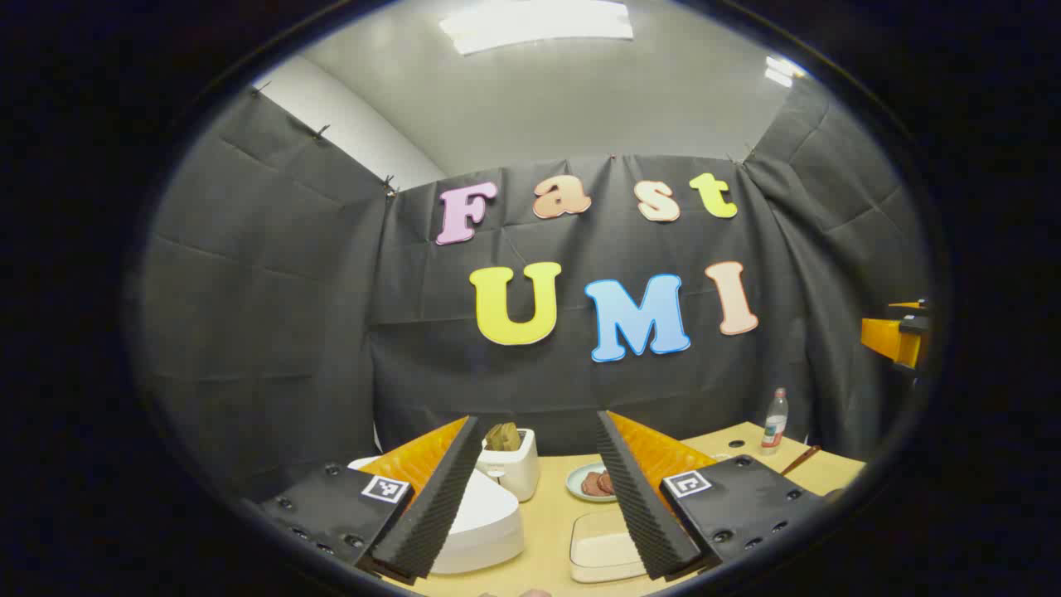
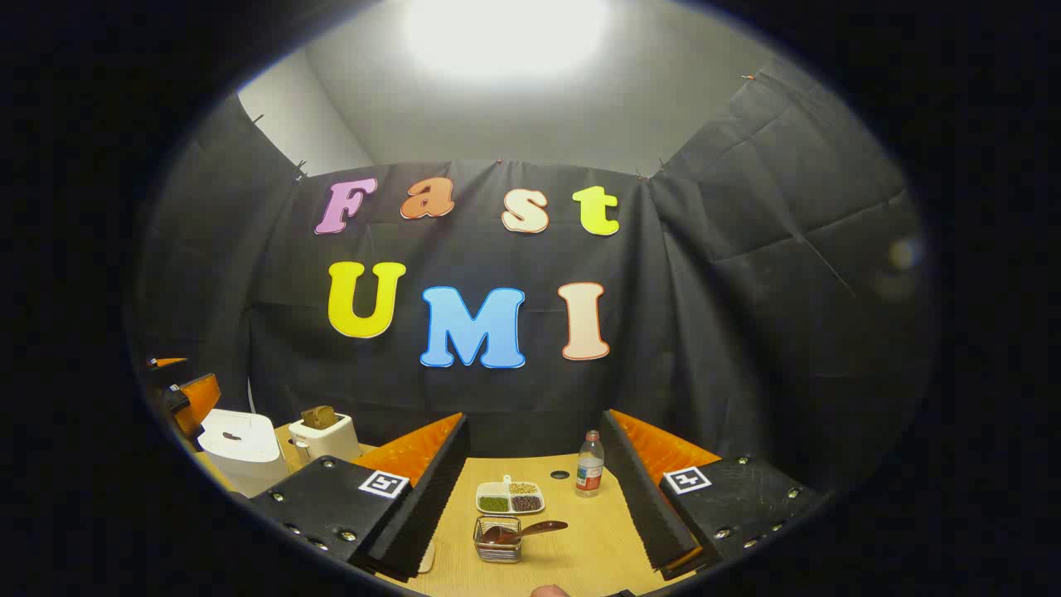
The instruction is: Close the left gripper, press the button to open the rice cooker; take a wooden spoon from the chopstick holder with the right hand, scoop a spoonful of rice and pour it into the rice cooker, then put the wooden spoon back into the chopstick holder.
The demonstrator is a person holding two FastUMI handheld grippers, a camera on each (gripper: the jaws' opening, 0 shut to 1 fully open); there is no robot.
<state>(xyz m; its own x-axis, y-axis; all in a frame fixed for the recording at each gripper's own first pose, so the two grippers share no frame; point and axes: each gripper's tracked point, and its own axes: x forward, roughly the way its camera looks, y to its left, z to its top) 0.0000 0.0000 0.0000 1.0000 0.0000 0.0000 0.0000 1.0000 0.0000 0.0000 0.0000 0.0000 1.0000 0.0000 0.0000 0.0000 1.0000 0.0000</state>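
Two tongs, both spread apart and holding nothing. In the left gripper view, the left tongs hang above the counter; the closed cooker lies at their seven o'clock, touching none of the fingers, so this hand is nearer the button. In the right gripper view, the right tongs face the holder at six o'clock, its spoon lying handle toward three o'clock; the cooker sits far off at nine o'clock.
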